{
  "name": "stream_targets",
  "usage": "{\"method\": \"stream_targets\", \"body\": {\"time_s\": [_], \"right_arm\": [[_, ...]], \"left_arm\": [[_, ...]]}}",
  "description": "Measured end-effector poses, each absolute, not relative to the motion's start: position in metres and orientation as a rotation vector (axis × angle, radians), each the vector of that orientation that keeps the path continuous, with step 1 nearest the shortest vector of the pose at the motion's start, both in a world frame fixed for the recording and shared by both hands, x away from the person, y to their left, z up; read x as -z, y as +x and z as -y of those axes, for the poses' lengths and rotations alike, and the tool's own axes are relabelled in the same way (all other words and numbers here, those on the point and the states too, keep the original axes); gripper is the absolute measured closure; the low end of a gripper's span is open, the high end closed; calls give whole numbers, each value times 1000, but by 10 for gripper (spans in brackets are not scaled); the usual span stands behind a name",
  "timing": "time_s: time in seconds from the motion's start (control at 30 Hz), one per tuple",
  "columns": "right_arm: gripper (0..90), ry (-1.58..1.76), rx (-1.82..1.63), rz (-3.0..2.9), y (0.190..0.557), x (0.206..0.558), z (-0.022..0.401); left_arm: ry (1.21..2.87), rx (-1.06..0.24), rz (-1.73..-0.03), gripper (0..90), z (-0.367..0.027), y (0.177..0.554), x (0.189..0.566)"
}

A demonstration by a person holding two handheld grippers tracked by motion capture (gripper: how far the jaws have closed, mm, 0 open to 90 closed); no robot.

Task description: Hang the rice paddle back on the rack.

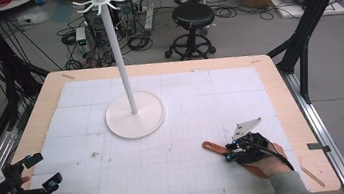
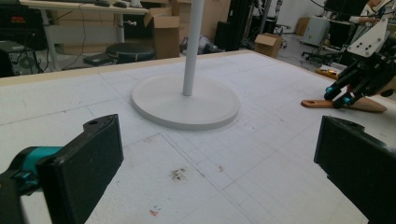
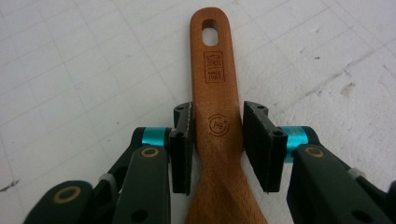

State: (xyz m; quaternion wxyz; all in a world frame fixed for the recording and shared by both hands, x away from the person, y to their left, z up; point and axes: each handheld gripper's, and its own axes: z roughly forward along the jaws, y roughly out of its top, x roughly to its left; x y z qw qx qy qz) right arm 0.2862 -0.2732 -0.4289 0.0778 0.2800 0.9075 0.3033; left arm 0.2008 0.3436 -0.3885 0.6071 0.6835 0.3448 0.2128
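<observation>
I keep the right hand-held gripper around the wooden spatula, which lies flat on the bench. The jaws seem just touching the neck, not yet clenched. It looks light, stiff and smooth.

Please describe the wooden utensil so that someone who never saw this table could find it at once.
On the white gridded mat, look right of the tall white stand, near the front edge. The flat reddish-brown wooden utensil lies there between the right gripper's jaws. Its handle has an oval hole and burned-in stamps.
</observation>
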Motion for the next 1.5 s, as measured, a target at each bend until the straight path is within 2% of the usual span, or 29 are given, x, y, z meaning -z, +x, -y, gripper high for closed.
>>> {"method": "stream_targets", "body": {"time_s": [0.37,1.5], "right_arm": [[650,838,-895,-2702,286,426,274],[651,793,-1114,-2501,274,388,289]], "left_arm": [[1576,-494,-795,18,-344,200,388],[1570,-495,-798,18,-346,200,387]]}}
